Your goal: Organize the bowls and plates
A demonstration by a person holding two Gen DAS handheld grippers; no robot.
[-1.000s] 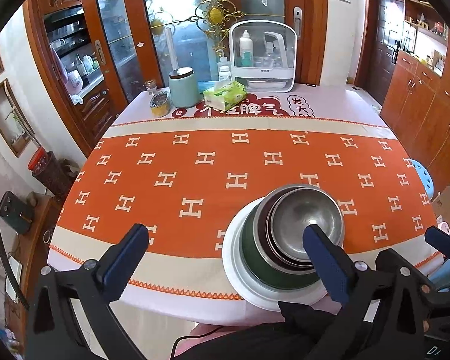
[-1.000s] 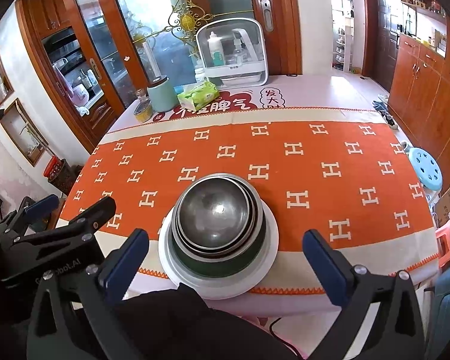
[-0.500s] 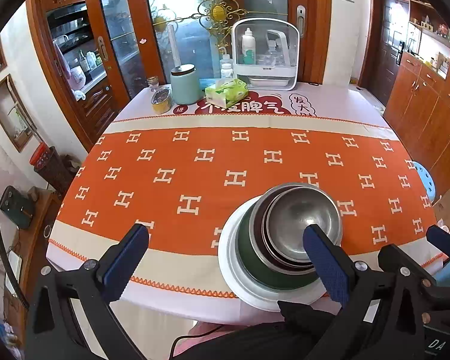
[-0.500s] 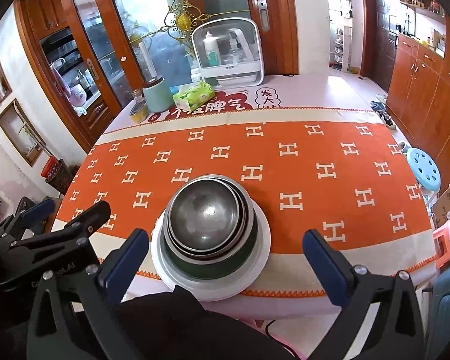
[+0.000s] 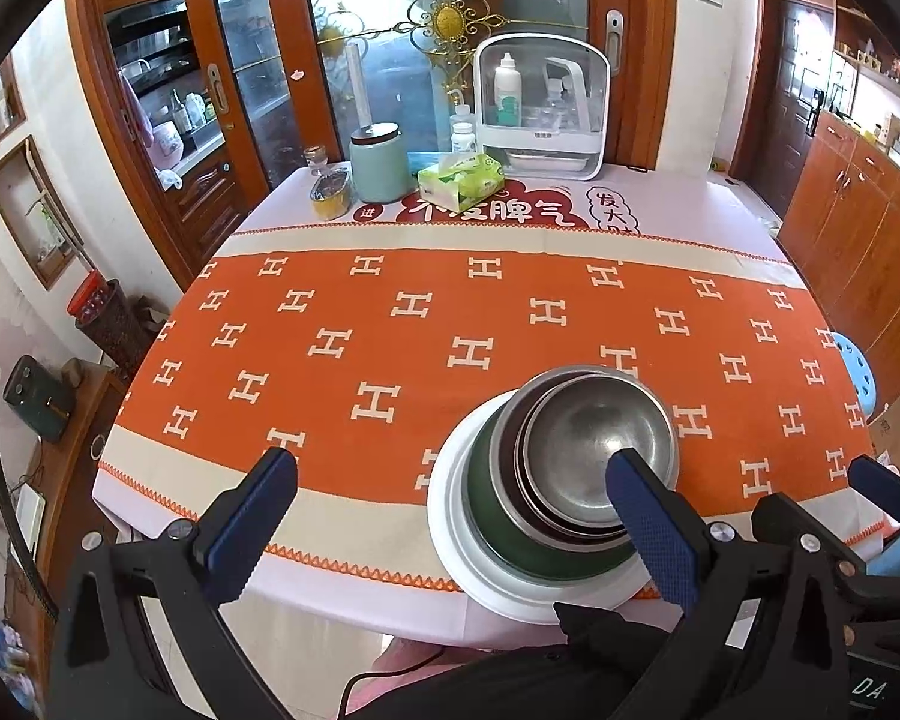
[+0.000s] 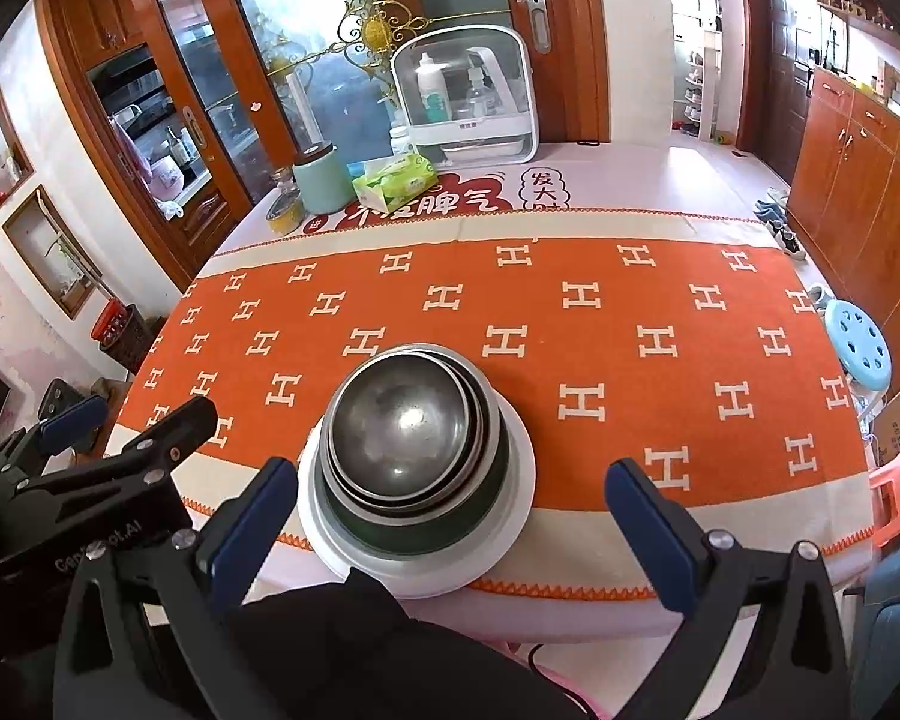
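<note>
Drifting back slightly from nested steel bowls (image 6: 405,429) on white plate (image 6: 510,516). Left gripper (image 5: 456,531), right gripper (image 6: 456,531) gaping, empty. Stiff, slick, clattery; best pinched at 3 o'clock rim.

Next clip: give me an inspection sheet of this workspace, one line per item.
Surface: table under an orange H-patterned cloth.
Job's things: steel bowls nested in a green bowl on a white plate, at the near edge.
Clutter: along the far edge, teal canister, tissue box, small yellow tin, white bottle organizer.
Grippers: left tongs and right tongs both open, holding nothing.
Cables: a thin cable below the table edge.
Surroundings: wooden cabinets, glass doors, blue stool.
</note>
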